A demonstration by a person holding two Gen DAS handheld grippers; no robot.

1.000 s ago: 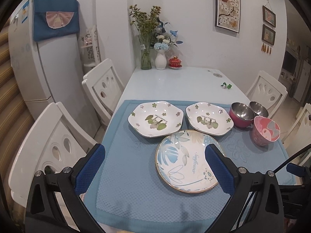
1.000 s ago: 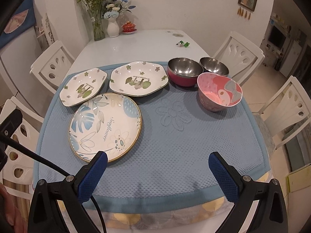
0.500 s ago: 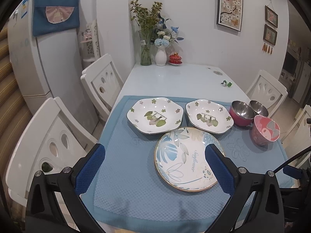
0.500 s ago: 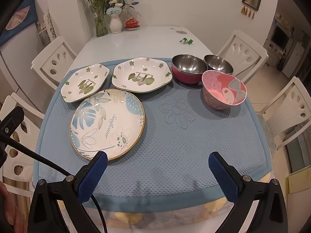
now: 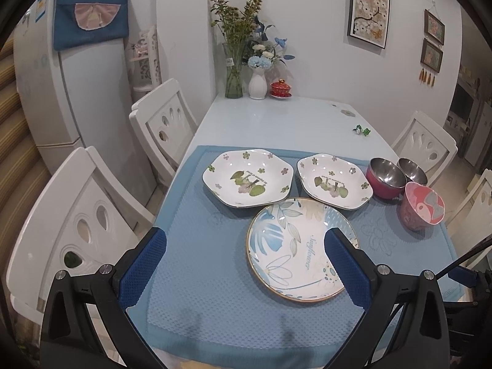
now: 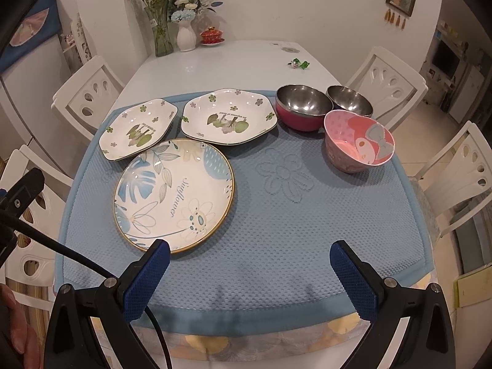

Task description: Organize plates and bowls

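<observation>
Both views have eased slightly nearer the dishes since a second ago; nothing on the mat has shifted. Left hand-held gripper [image 5: 245, 258] hangs with its blue pads wide apart and empty, over the near left part of the blue mat [image 5: 196, 276]; its right pad overlaps the round leaf-patterned plate [image 5: 295, 246] in view. Right hand-held gripper [image 6: 249, 272] is likewise spread and empty above the mat's near edge. Beyond the round plate sit two hexagonal floral plates [image 6: 227, 117] side by side, then a red steel bowl [image 6: 303, 107], a second steel bowl [image 6: 349, 100] and a pink cartoon bowl [image 6: 358, 141] on the bench [image 6: 221, 64].
</observation>
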